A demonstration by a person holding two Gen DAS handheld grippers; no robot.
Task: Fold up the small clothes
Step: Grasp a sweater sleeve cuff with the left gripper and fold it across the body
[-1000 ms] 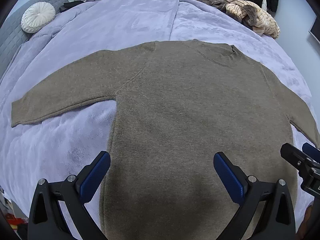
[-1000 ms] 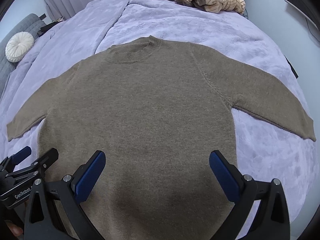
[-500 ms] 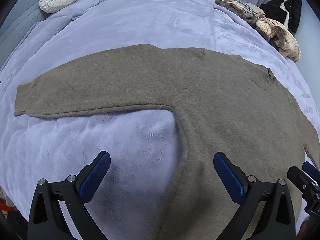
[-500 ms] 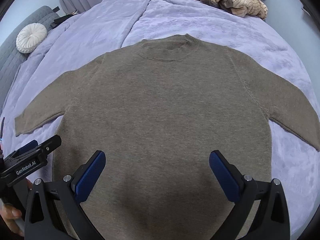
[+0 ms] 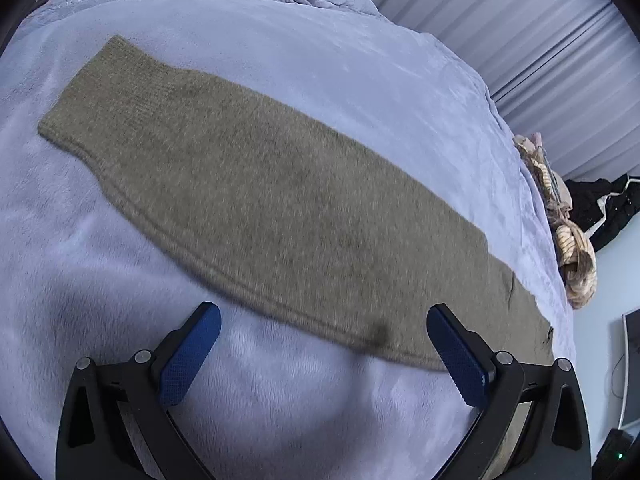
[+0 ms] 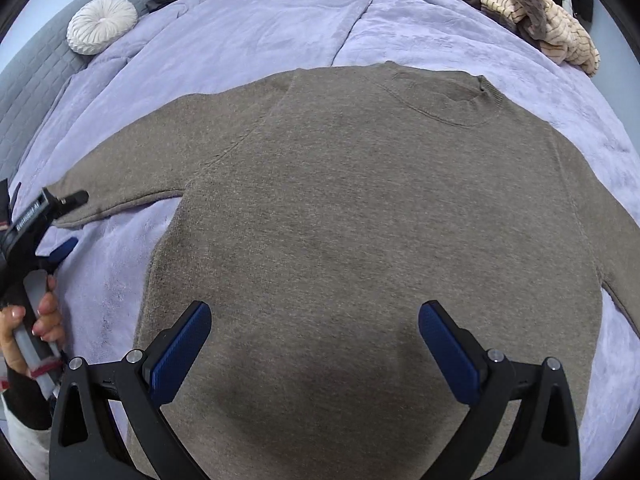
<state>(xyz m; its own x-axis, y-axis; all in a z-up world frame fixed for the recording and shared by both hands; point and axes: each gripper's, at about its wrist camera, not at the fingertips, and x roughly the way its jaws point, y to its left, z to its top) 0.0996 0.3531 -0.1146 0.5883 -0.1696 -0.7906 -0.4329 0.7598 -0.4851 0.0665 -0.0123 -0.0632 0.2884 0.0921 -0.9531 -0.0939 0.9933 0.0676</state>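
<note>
An olive-brown knitted sweater (image 6: 372, 216) is being presented flat, front up, on a lilac plush bedspread (image 6: 256, 28), with the neckband away from the right wrist camera and both sleeves spread outward. No fold is yet being shown in either view.

The left gripper (image 5: 320, 354) is being held over the sleeve (image 5: 248, 184) on the person's left, close above its lower seam, with the ribbed cuff lying at the far end of that view. Its blue-padded jaws are being held wide apart, and nothing is being gripped between them. In the right wrist view the same tool is being seen at the frame's left edge, held by a hand (image 6: 24, 328) near the cuff.

The right gripper (image 6: 316, 350) is being held over the lower body of the sweater, its jaws likewise spread with no cloth between them.

The step in hand is being judged as the taking of the left sleeve for folding across the body. For good execution, both knit layers should be pinched near the cuff and none of the bedspread pile. The sleeve should then be carried over in a low arc, while the body is being steadied by the right gripper, so that creeping or bunching is avoided.

A pile of other garments (image 6: 536, 28) and a round white cushion (image 6: 102, 30) are being noted well apart from the work.
</note>
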